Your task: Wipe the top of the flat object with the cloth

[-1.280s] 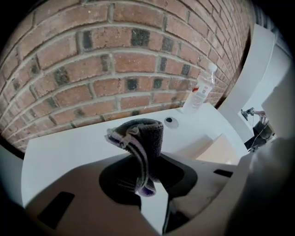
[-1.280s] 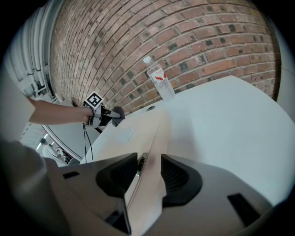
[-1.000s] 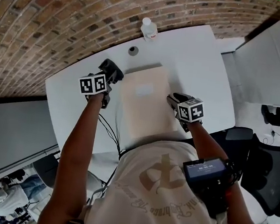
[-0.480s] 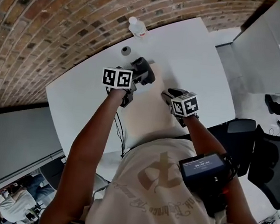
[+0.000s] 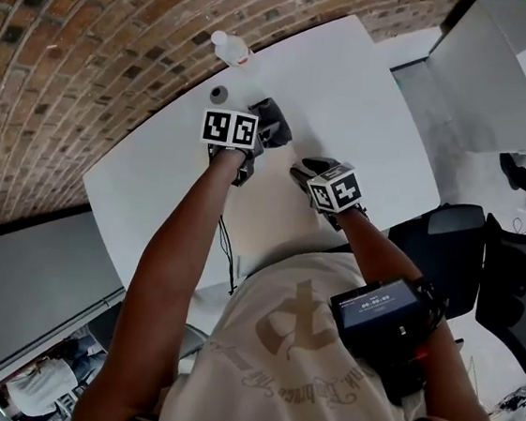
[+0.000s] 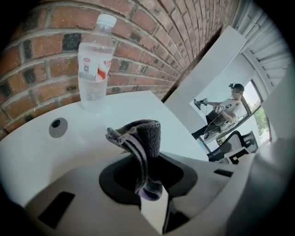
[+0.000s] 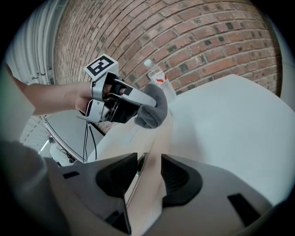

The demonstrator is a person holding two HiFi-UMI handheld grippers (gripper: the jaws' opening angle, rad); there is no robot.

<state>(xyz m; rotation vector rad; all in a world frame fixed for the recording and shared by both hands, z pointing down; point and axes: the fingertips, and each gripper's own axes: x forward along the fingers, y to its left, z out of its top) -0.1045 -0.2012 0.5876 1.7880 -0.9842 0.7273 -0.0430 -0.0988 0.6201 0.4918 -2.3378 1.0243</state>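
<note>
Left gripper pinched cloth at flat object's 12 o'clock end; long axis ran toward 6. Right gripper, jaws spread, rested on 3 o'clock edge.

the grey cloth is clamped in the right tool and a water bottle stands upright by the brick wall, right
Not quite. The grey cloth is clamped in the left tool, not the right one: the left gripper view shows it pinched between that tool's jaws. The rest holds: the water bottle does stand upright by the brick wall.
</note>
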